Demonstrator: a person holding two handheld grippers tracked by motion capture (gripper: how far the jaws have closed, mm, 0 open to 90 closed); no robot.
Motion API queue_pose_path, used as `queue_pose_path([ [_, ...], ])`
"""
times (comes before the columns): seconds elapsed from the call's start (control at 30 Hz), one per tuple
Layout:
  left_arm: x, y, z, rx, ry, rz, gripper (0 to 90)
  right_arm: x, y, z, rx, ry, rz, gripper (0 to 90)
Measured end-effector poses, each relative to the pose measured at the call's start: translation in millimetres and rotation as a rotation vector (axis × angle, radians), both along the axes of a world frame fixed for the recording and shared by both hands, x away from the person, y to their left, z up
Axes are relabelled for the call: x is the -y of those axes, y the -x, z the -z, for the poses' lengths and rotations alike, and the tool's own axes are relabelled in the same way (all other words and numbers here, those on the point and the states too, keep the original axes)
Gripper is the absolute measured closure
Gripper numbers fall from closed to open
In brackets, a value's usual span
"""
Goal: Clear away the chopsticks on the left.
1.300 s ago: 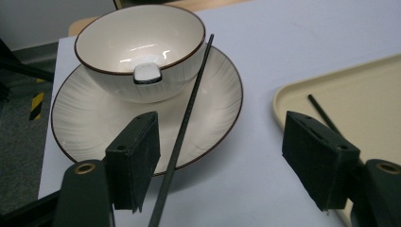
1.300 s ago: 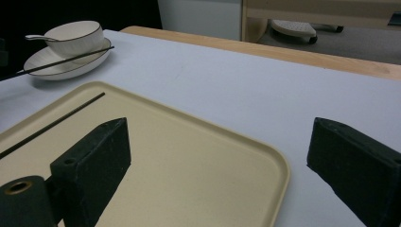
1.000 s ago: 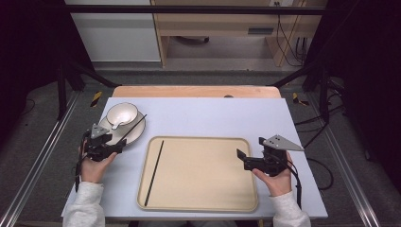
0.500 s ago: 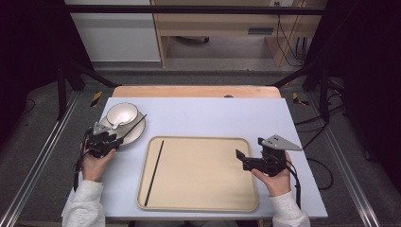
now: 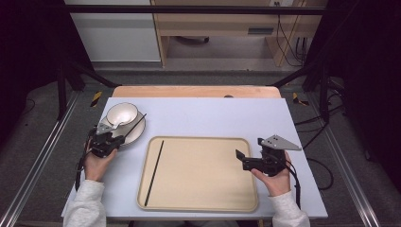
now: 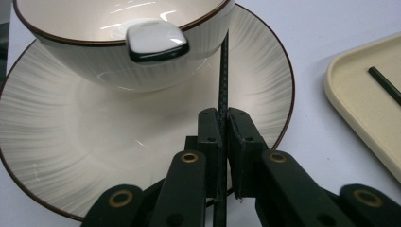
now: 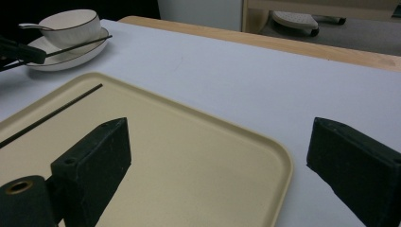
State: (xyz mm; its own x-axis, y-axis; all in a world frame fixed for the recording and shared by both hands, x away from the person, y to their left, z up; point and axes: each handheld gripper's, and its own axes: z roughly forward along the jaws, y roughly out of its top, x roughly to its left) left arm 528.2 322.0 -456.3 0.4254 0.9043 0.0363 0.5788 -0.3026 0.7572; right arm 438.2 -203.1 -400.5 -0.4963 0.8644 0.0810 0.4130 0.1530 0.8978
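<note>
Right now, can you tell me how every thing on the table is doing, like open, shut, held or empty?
left gripper: shut on a black chopstick
held chopstick: clamped, lying across the plate beside the bowl
right gripper: open, holding nothing, over the tray's edge
bowl: upright on the plate
plate: flat on the table, under the bowl
tray: flat
second chopstick: lying loose on the tray

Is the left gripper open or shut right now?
Shut. In the left gripper view, the left gripper has its fingers pressed together on a thin black chopstick, which runs up over the plate beside the bowl.
</note>
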Motion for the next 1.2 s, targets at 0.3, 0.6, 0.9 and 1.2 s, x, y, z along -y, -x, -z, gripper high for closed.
queue_pose_path([
  [0.3,6.7,4.2,-3.9,0.007,0.024,0.001,85.7,1.2,0.6,-0.8,0.002,-0.002,0.003,7.2],
  [0.6,22.1,17.5,-19.4,0.053,0.021,0.015,85.7,4.6,2.2,-3.8,0.011,-0.009,0.013,6.9],
  [0.9,39.6,33.5,-33.1,0.075,0.028,0.031,85.8,7.3,3.2,-6.0,0.019,-0.012,0.018,6.6],
  [1.2,57.4,55.8,-41.2,0.098,0.037,0.020,85.8,9.6,5.3,-9.5,0.031,-0.021,0.021,6.6],
])
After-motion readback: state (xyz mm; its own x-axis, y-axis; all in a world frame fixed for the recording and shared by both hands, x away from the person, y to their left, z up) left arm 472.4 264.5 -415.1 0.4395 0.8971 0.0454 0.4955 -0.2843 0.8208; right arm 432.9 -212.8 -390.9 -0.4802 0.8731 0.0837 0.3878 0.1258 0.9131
